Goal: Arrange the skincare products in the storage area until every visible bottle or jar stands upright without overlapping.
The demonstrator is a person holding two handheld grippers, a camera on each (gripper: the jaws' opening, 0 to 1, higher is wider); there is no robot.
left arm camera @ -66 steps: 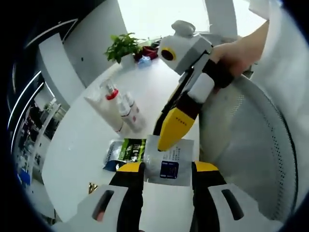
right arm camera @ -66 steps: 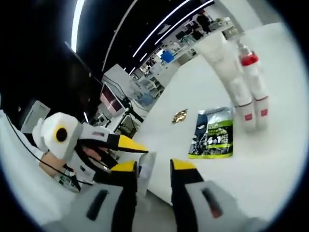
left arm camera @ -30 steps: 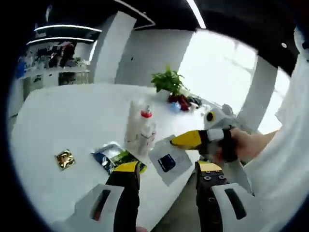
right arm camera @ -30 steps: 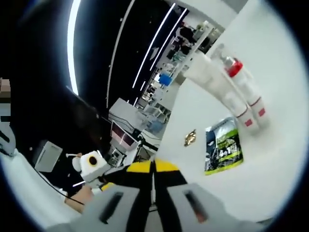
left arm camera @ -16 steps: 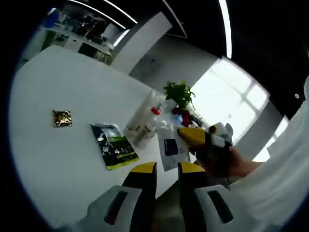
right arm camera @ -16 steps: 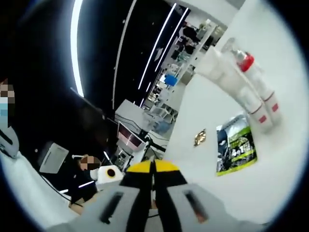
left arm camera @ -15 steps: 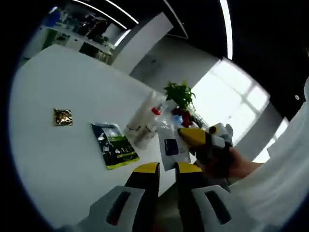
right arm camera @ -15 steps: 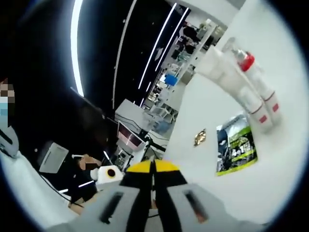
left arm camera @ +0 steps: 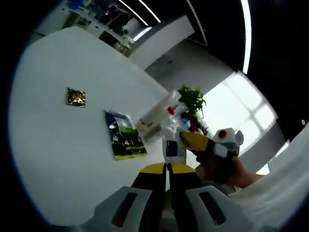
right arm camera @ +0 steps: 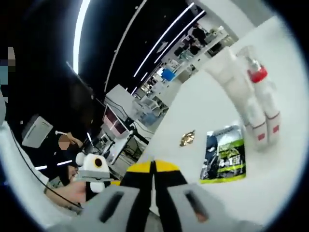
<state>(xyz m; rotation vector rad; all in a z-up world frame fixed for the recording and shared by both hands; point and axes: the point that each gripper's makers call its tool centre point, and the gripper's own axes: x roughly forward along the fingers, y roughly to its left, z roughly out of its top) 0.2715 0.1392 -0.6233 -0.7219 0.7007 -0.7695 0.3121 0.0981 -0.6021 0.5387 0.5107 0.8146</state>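
Left gripper (left arm camera: 167,167): jaws brought together; nothing seen between them
Right gripper (right arm camera: 153,165): jaws closed on a thin white sachet (left arm camera: 171,146), held above the table (left arm camera: 58,140) edge
Skincare bottles (right arm camera: 260,104): lying flat side by side with a white tube (right arm camera: 235,87); green sachet (right arm camera: 224,157) just beside
Gold packet (left arm camera: 76,97): well apart, flat

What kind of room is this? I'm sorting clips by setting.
Probably an open office or lab. A large white table holds tubes and sachets, a potted plant stands near a bright window, and shelves and monitors sit under strip lights.
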